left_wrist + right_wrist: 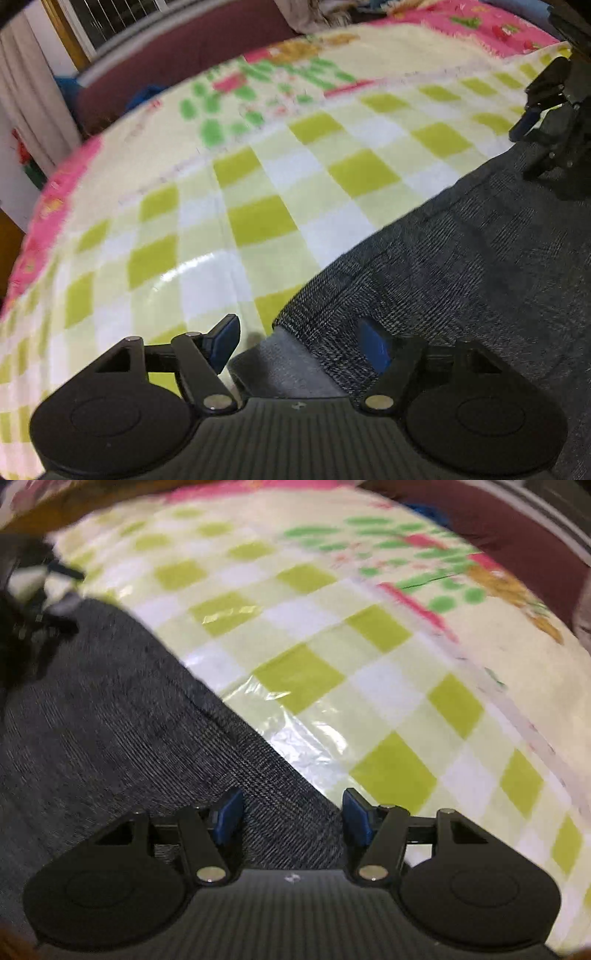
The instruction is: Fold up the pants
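Note:
The pants (461, 277) are dark grey woven cloth, lying flat on a green-and-white checked cover (258, 221). In the left wrist view my left gripper (301, 343) stands open over a corner of the pants, one blue pad off the cloth and the other above it. My right gripper (532, 147) shows at the far right edge over the same cloth. In the right wrist view the pants (110, 720) fill the lower left, and their edge runs between the spread pads of my right gripper (291, 819), which do not press on it. The left gripper (48, 590) is a dark blur at upper left.
The checked cover (369, 664) is glossy and wrinkled near the pants' edge. A pink patterned blanket (480, 22) lies beyond it. A maroon padded edge (166, 55) borders the far side, with a curtain (26, 92) and a window behind.

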Motion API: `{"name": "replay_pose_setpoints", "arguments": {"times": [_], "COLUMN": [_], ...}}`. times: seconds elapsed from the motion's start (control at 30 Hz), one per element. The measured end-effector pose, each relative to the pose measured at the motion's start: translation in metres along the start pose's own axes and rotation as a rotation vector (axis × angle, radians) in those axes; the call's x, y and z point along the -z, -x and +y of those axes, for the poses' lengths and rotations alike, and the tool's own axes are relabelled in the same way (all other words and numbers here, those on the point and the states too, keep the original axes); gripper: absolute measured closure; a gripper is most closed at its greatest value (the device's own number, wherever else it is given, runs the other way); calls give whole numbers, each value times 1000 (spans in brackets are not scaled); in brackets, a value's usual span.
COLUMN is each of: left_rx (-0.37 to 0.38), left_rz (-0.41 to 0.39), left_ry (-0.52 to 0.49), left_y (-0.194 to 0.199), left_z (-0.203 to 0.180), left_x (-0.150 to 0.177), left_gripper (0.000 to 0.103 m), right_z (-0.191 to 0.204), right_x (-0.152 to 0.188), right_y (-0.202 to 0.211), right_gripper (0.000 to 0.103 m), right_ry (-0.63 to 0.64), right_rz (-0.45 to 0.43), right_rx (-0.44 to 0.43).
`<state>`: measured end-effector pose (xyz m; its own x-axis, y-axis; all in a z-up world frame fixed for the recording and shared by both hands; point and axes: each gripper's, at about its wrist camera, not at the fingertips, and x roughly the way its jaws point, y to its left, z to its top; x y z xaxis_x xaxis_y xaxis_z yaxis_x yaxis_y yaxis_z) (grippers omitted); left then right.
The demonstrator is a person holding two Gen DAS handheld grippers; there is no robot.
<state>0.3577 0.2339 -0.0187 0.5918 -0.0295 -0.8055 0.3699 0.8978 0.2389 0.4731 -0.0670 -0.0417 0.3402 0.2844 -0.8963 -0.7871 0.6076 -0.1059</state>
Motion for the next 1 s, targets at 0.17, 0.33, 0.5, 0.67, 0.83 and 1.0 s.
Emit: {"name": "replay_pose_setpoints", "arguments": {"times": [0.17, 0.33, 0.5, 0.67, 0.83, 1.0], "left_rx": [37, 38, -4, -32, 30, 44], "left_rz": [35, 61, 60, 9, -43, -69], "left_ry": [-35, -38, -102, -84, -93, -137], "left_y": [-19, -19, -9, 22, 83, 152], "left_z": [9, 8, -6, -10, -35, -83], "left_x": [3, 2, -4, -2, 22, 79], "left_gripper": [2, 15, 66, 77, 85, 85], "right_z": [-8, 0, 12, 23, 55, 110], "right_x": [-3, -8, -10, 2, 32, 92], "right_y": [-14, -11, -1, 39, 107, 179], "right_gripper": [31, 79, 98, 98, 98, 98], "right_ry": [-28, -33, -48, -84, -82, -96], "right_rz": [34, 62, 74, -27, -125, -179], "right_rx": [-39, -73, -28, -7, -7, -8]}}
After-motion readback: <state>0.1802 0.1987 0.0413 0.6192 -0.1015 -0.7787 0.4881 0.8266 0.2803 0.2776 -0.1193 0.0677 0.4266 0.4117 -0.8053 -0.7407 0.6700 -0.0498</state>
